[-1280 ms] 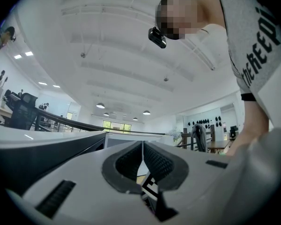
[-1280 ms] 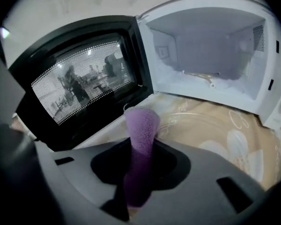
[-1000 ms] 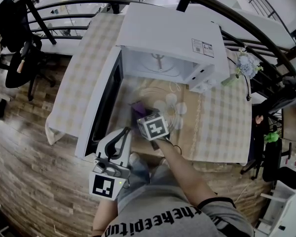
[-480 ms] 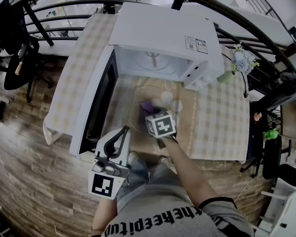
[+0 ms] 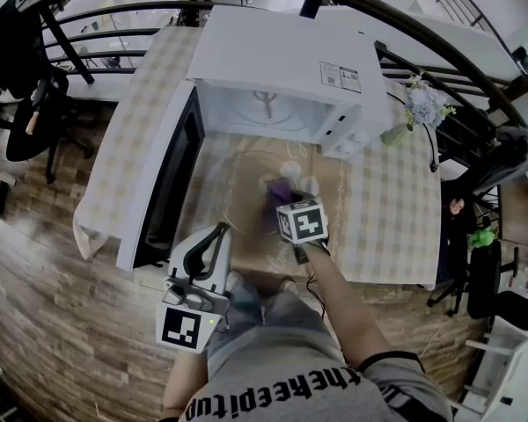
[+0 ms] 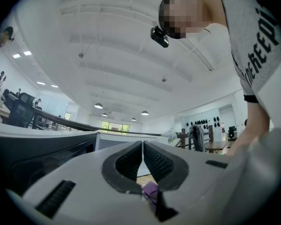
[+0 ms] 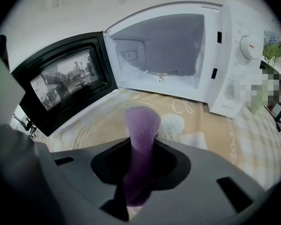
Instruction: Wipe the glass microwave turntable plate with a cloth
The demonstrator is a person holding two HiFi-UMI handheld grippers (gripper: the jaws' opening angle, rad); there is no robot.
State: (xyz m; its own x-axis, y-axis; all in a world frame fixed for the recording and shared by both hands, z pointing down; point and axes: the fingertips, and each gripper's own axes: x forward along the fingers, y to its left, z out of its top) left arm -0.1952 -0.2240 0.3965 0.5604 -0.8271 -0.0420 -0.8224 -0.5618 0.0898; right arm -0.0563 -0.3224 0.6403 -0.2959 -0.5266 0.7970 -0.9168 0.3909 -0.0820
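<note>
The glass turntable plate (image 5: 242, 192) lies on the table in front of the open microwave (image 5: 282, 69); its rings also show in the right gripper view as the plate (image 7: 91, 130). My right gripper (image 5: 287, 197) is over the plate's right part, shut on a purple cloth (image 5: 282, 185) that hangs from the jaws down to the glass. In its own view the right gripper (image 7: 141, 149) pinches the cloth (image 7: 141, 125) upright between the jaws. My left gripper (image 5: 220, 233) is held off the table's front edge, jaws together, tilted upward; the left gripper (image 6: 143, 149) holds nothing.
The microwave door (image 5: 163, 178) stands swung open at the plate's left. A vase of flowers (image 5: 418, 108) stands to the microwave's right on the checked tablecloth (image 5: 387, 209). Black railings arch behind the table, and an office chair (image 5: 31, 104) stands at the far left.
My right gripper has carried the purple cloth rightward across the plate. The left gripper has stayed where it was.
</note>
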